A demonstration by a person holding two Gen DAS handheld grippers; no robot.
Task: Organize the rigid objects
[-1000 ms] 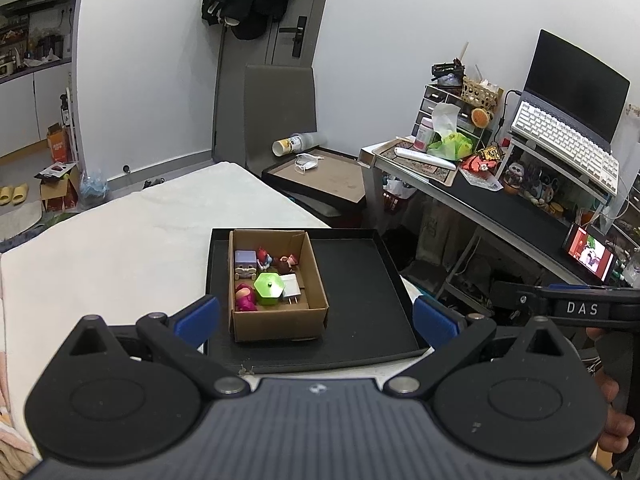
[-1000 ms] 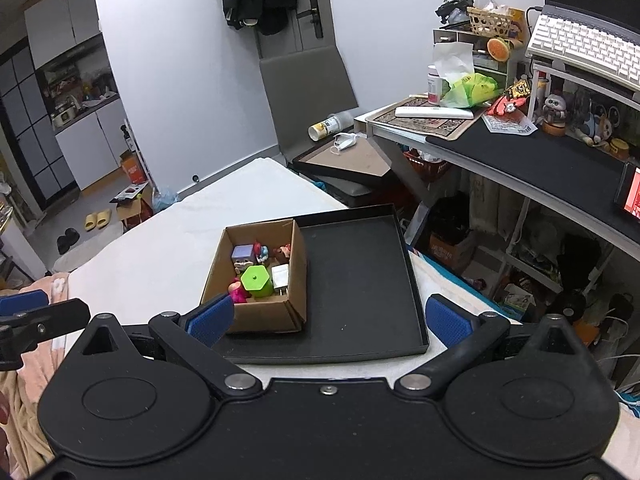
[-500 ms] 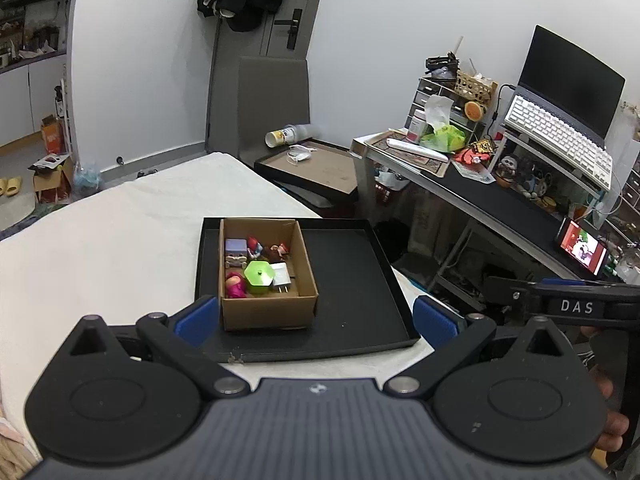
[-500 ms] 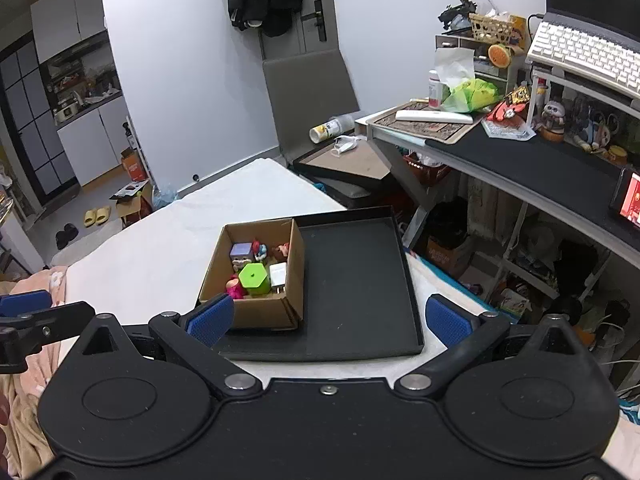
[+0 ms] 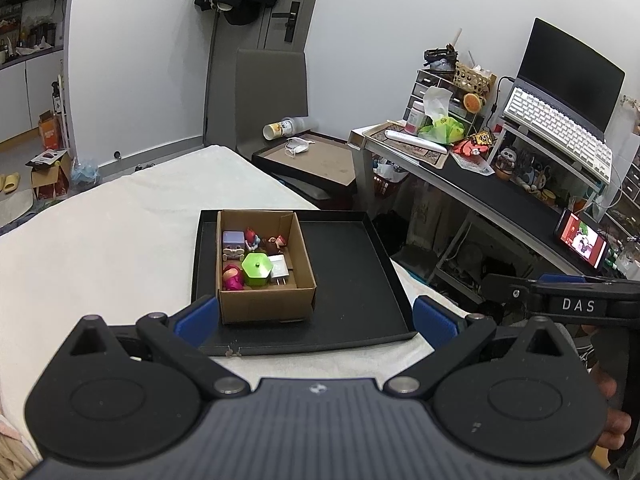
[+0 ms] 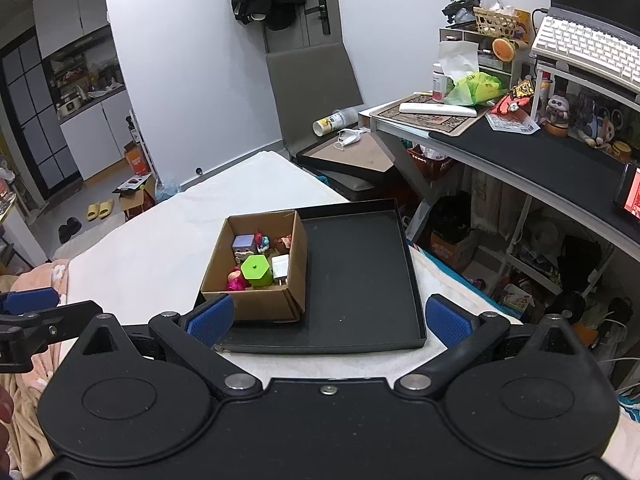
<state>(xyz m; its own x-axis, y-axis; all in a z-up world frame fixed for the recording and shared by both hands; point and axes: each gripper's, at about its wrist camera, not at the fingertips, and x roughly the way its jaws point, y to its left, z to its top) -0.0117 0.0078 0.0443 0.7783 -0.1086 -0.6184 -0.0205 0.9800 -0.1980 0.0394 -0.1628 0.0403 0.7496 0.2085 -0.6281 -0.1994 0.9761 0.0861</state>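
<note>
Both grippers were spread wide and held nothing. Left gripper (image 5: 316, 320) hovered short of the near edge of the black tray (image 5: 360, 280), blue pads (image 5: 196, 318) well apart. Right gripper (image 6: 328, 318) sat at the same standoff, its pads (image 6: 448, 320) equally far apart.

Tray lay on a white-covered bed (image 5: 100, 248). Cardboard box (image 5: 266, 304) stood in the tray's left half, open at the top, right flap folded inward. The right half of the tray was bare black floor.

Box contents – all inside, none on the tray floor:
- green hexagonal container (image 5: 258, 268), near centre, lid on
- white wall charger (image 5: 280, 269) touching its right side, prongs toward the camera
- pink figurine (image 5: 233, 276) in the near-left corner, just beside the green container
- lavender cube toy (image 5: 234, 242) at far left
- small red-and-blue figurine (image 5: 252, 238) beside the cube
- brown figurine with a red top (image 5: 276, 242) at far right

Same layout in the right wrist view: box (image 6: 256, 304), green container (image 6: 257, 270), charger (image 6: 280, 266).

Left wrist view caught the other gripper's body at the right edge – labelled "DAS" – with part of a hand (image 5: 612, 416) below it. Cluttered desk (image 5: 500, 196) with a white keyboard (image 5: 560, 128) stood well to the right of the bed.
</note>
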